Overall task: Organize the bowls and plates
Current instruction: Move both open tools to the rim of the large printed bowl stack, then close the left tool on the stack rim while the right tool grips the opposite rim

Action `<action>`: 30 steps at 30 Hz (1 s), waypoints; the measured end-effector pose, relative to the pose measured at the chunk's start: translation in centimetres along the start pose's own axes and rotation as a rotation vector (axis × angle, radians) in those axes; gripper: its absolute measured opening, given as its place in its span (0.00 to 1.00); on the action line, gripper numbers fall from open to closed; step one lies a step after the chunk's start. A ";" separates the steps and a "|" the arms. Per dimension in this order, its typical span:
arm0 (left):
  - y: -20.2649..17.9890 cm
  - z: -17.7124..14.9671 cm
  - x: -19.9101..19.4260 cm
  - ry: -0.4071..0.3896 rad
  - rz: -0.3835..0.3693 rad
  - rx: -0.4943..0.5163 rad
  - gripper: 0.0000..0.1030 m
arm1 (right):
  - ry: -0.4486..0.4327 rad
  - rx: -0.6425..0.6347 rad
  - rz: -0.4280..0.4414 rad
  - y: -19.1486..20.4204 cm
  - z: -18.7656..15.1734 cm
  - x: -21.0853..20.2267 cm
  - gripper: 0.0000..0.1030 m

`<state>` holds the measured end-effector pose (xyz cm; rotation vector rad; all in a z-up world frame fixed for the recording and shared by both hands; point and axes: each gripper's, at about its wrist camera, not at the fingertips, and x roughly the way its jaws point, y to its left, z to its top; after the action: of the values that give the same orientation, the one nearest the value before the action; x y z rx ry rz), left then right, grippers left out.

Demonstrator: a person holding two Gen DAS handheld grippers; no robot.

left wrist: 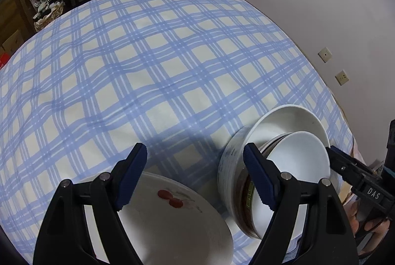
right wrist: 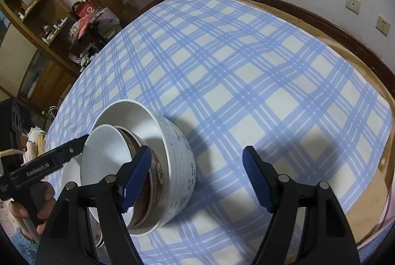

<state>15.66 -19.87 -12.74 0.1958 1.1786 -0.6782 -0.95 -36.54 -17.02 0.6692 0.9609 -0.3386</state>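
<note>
A stack of nested bowls stands on the blue checked tablecloth: a large white bowl with blue print [left wrist: 228,161] [right wrist: 179,163] holds a red-patterned bowl [left wrist: 246,191] [right wrist: 158,168] and a plain white bowl [left wrist: 296,159] [right wrist: 106,154] on top. A white plate with red cherries [left wrist: 172,215] lies left of the stack. My left gripper [left wrist: 195,175] is open above the plate, its right finger by the bowls. My right gripper [right wrist: 197,178] is open, its left finger at the bowls' rims. Each gripper shows in the other's view, left [right wrist: 81,141] and right [left wrist: 332,150].
The tablecloth [left wrist: 148,55] [right wrist: 246,67] covers a table next to a white wall with sockets [right wrist: 353,3]. Wooden shelves with clutter [right wrist: 61,18] stand beyond the far end. A white plate edge [right wrist: 70,170] shows behind the bowls.
</note>
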 end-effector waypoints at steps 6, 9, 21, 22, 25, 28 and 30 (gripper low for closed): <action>0.2 0.2 0.2 0.021 -0.020 -0.008 0.77 | 0.001 0.003 -0.004 0.0 0.1 0.1 0.78; 0.1 0.3 0.2 0.046 -0.001 0.004 0.77 | 0.024 0.002 -0.018 0.1 0.2 0.6 0.72; -0.7 0.6 0.7 0.094 0.073 0.044 0.77 | 0.065 -0.054 -0.074 0.7 0.4 1.4 0.69; -0.8 0.7 0.8 0.096 0.080 0.050 0.77 | 0.065 -0.065 -0.078 0.9 0.4 1.3 0.69; -1.0 0.8 0.9 0.104 0.088 0.048 0.76 | 0.069 -0.069 -0.076 0.9 0.4 1.4 0.69; -0.8 0.6 1.2 0.117 0.062 0.008 0.68 | 0.079 -0.055 -0.053 0.5 0.4 1.6 0.64; -1.0 0.4 1.4 0.129 0.042 -0.007 0.55 | 0.092 -0.058 -0.014 0.6 0.3 1.7 0.44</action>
<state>15.69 -21.39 -13.69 0.2614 1.2966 -0.6318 0.49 -36.29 -18.08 0.6299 1.0596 -0.2934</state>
